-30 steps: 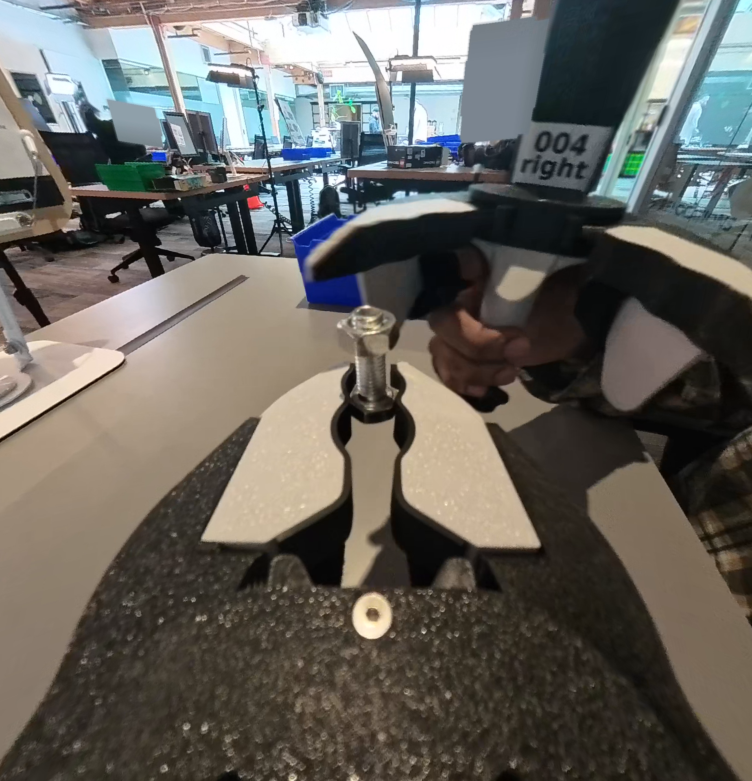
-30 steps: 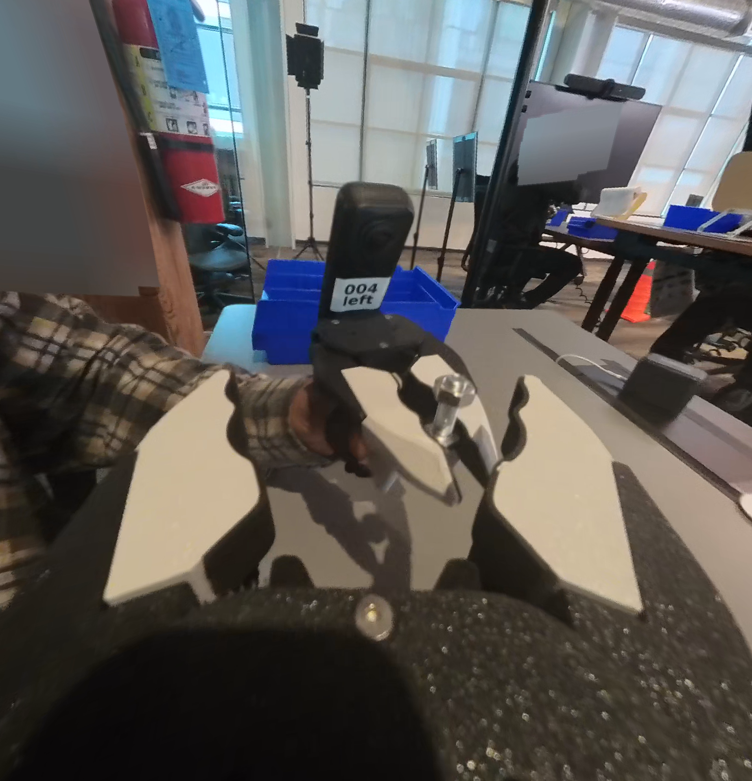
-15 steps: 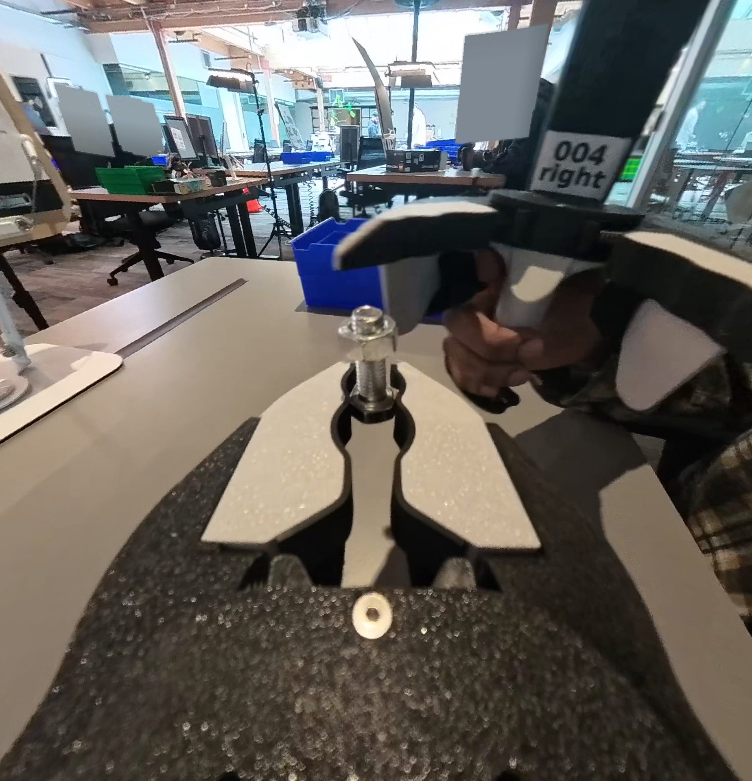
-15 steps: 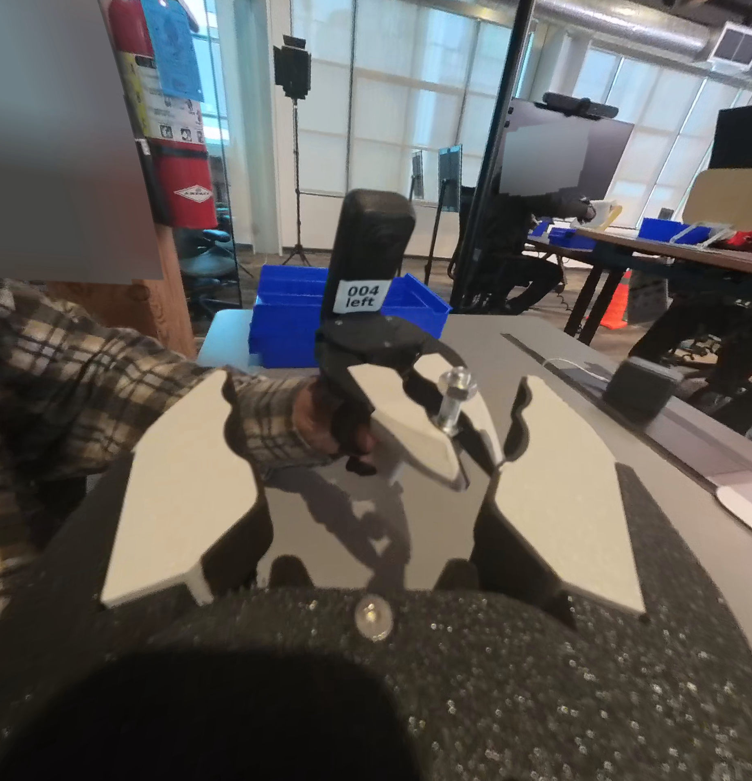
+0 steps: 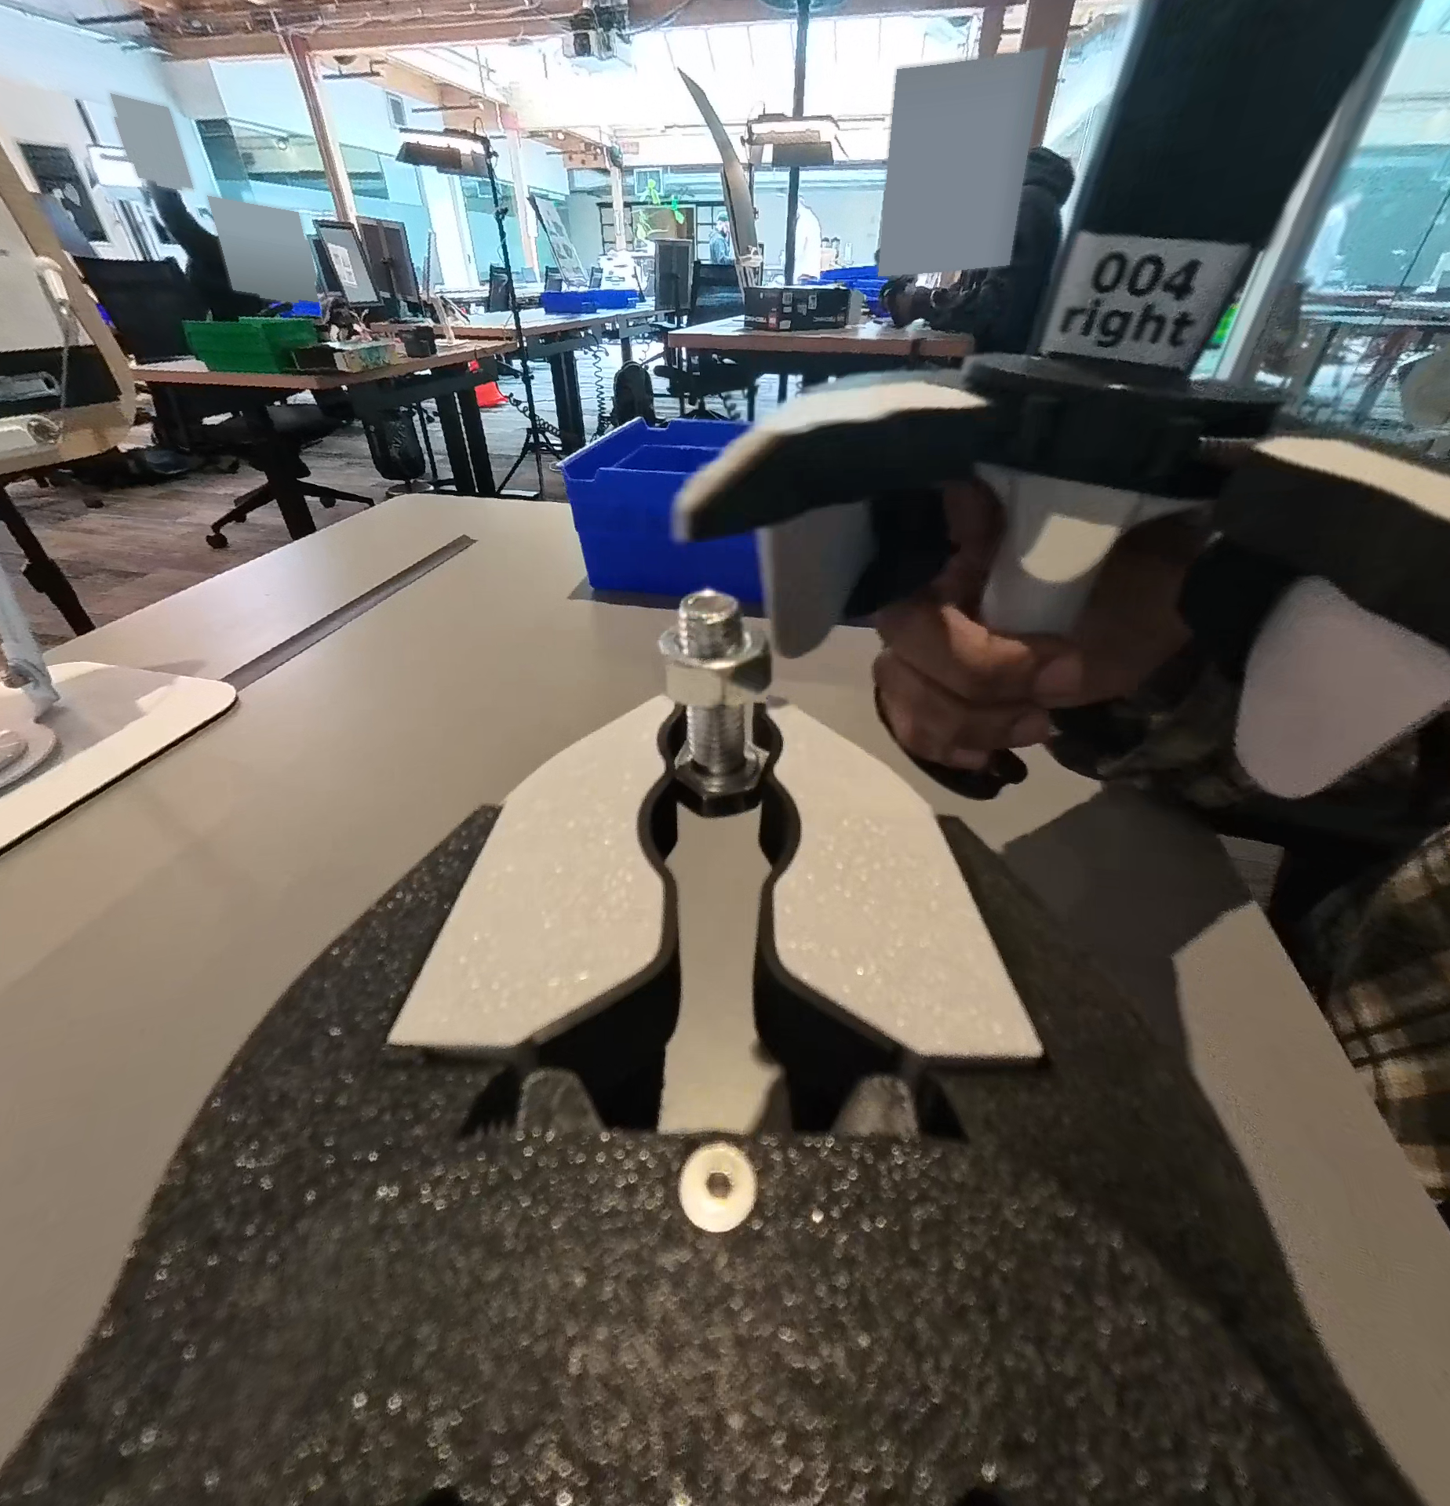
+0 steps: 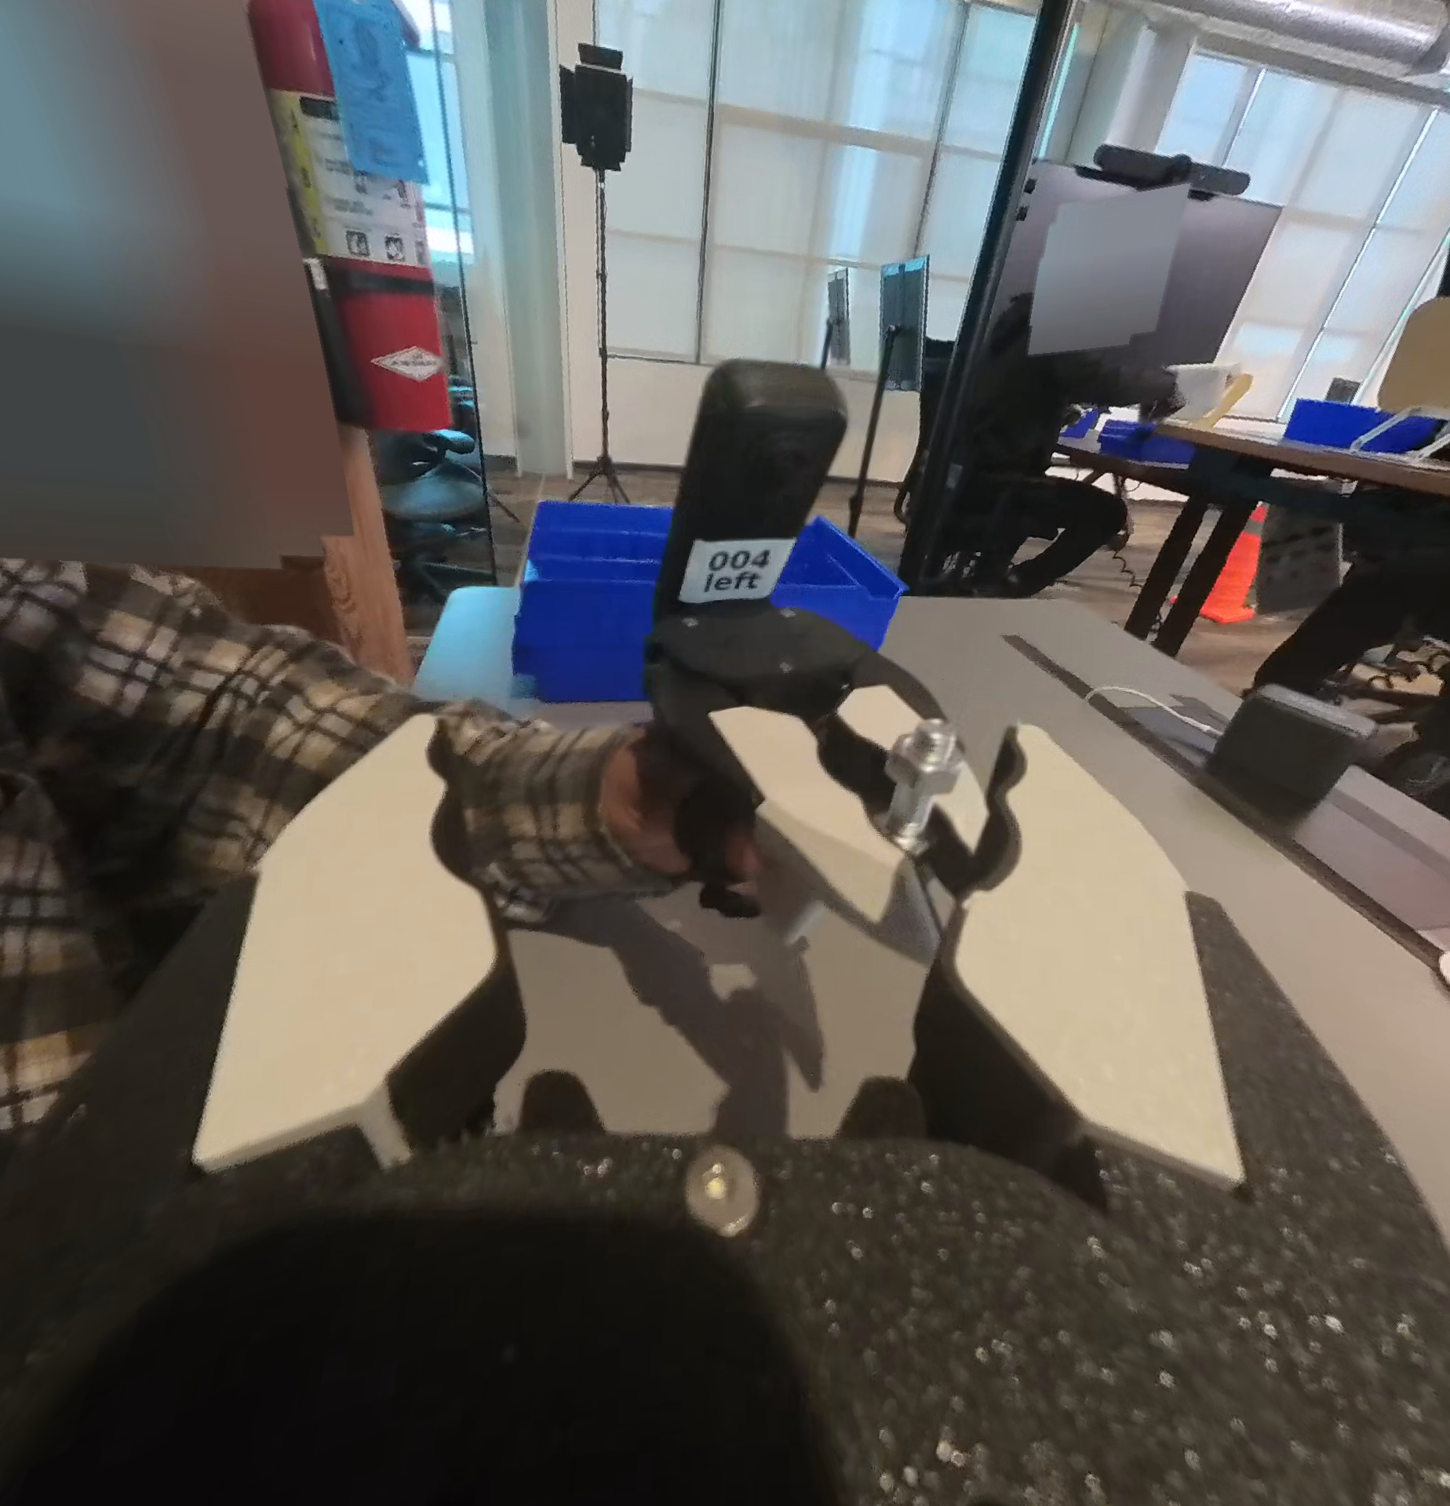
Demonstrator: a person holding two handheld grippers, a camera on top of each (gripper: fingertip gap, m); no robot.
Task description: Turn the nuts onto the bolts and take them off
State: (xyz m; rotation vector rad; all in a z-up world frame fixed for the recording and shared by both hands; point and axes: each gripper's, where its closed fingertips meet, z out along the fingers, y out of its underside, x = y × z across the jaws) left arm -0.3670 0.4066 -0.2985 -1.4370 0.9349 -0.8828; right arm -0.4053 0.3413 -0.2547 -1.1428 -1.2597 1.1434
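A silver bolt [image 5: 715, 733] stands upright on the grey table [image 5: 216, 856], with a hex nut [image 5: 713, 660] near the top of its thread. My left gripper [image 5: 718, 725] is shut on the bolt's lower end. My right gripper [image 6: 722, 733] is open and empty. One of its fingers [image 5: 811, 570] hangs just right of and above the nut without touching it. In the right wrist view the bolt [image 6: 909, 815] and nut [image 6: 921, 766] sit just inside my right finger [image 6: 1113, 937], held by the left gripper [image 6: 868, 880].
A blue bin [image 5: 648, 521] stands at the table's far edge behind the bolt, and shows in the right wrist view [image 6: 591, 603]. A white lamp base [image 5: 94, 717] lies at the left. A small dark box [image 6: 1292, 758] sits by the table's slot.
My right gripper has drawn back to the right, away from above the nut, still open. My left gripper has stayed shut on the bolt.
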